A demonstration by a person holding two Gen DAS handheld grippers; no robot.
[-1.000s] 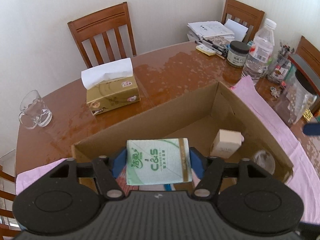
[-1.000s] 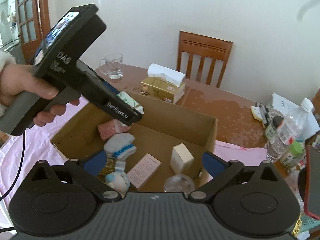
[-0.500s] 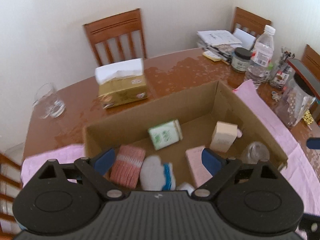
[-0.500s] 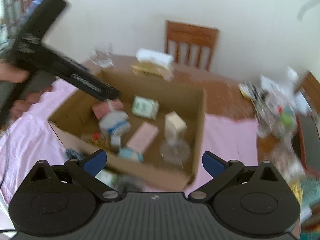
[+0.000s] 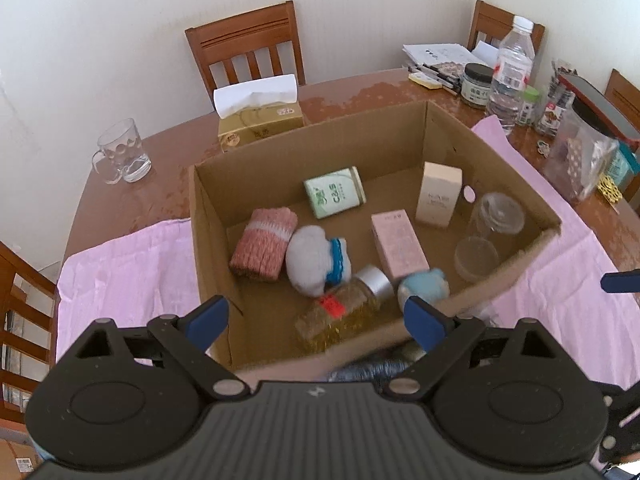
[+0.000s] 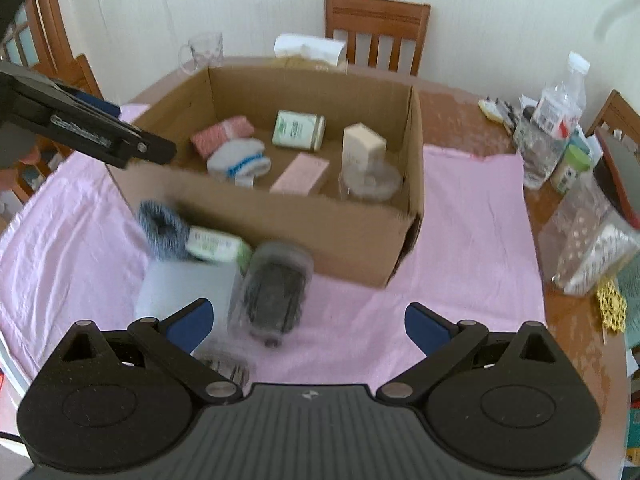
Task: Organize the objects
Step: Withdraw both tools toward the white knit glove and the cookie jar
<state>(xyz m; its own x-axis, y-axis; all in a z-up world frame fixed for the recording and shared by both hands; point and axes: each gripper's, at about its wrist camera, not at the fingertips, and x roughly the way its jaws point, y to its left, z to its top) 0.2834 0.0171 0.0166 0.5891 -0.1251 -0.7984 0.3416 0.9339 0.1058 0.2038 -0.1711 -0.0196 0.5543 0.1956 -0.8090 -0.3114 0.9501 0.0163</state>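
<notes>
Both handheld grippers hang with fingers spread wide and nothing between them. The left gripper [image 5: 316, 318] hovers above the near wall of an open cardboard box [image 5: 404, 130] standing on a pink cloth [image 5: 120, 264] over a wooden table [image 5: 160, 148]. Inside the box, beyond the left gripper's fingertips, a green tissue pack [image 5: 335, 192] lies on the floor near the far wall, with a rolled pink towel [image 5: 264, 249], a white-and-blue sock bundle [image 5: 316, 260] and a pink carton [image 5: 397, 242] closer in. The right gripper [image 6: 310, 322] is poised over items outside the box on the cloth: a clear container of dark contents [image 6: 274, 290], blurred, just beyond its left finger, and a second green pack [image 6: 218, 245] touching the box's near wall.
</notes>
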